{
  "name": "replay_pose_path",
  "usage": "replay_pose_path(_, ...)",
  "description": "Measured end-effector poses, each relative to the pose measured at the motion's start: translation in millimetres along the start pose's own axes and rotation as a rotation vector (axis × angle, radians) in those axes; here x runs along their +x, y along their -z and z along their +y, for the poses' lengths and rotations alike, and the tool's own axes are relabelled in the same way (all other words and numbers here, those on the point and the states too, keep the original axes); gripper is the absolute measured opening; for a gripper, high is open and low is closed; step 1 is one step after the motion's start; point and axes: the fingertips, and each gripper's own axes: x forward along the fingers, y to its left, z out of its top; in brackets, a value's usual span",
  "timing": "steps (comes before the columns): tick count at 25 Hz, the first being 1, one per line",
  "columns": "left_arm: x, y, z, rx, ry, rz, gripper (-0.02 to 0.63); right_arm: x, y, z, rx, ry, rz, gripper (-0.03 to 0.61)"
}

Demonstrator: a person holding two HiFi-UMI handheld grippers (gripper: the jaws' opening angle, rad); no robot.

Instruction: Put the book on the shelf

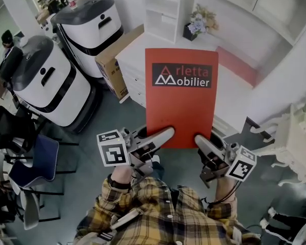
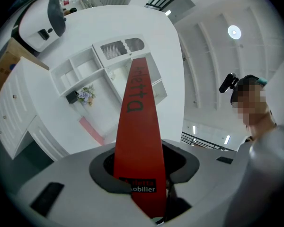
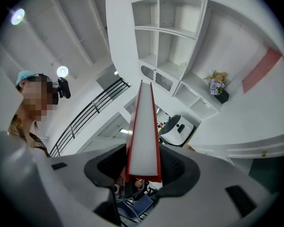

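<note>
A red book (image 1: 181, 98) with a black label is held flat and level in front of me, over the white cabinet top (image 1: 234, 103). My left gripper (image 1: 163, 135) is shut on its near left edge and my right gripper (image 1: 200, 140) is shut on its near right edge. In the left gripper view the red cover (image 2: 139, 141) runs away between the jaws toward the white shelf unit (image 2: 102, 70). In the right gripper view the book's white page edge (image 3: 144, 136) sits clamped between the jaws, with empty shelf compartments (image 3: 170, 27) beyond.
A small pot of flowers (image 1: 200, 22) stands on the shelf unit's lower ledge, beside a pink strip (image 1: 237, 65). Two large white and grey machines (image 1: 48, 80) and a cardboard box (image 1: 115, 60) stand at the left. Chairs (image 1: 33, 162) are at lower left, ornate white furniture (image 1: 290, 137) at right.
</note>
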Motion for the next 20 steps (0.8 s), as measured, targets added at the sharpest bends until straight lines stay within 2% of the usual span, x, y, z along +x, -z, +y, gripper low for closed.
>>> replay_pose_path(3,2.5,-29.5,22.6,0.001,0.004,0.006,0.178,29.6,-11.4,-18.0,0.003,0.008,-0.006,0.202)
replay_pose_path(9,2.1,-33.0,32.4,0.017,0.033,0.028,0.178,34.8,-8.8,-25.1,-0.023,0.021,-0.030,0.202)
replay_pose_path(14,-7.2,-72.2,61.3,0.001,0.040,0.040,0.178,80.1,-15.3,-40.7,-0.012,0.043,-0.037,0.202)
replay_pose_path(20,-14.5,-85.0,73.7,-0.014,0.042,0.041,0.178,97.7,-13.4,-46.8,-0.003,0.060,-0.028,0.202)
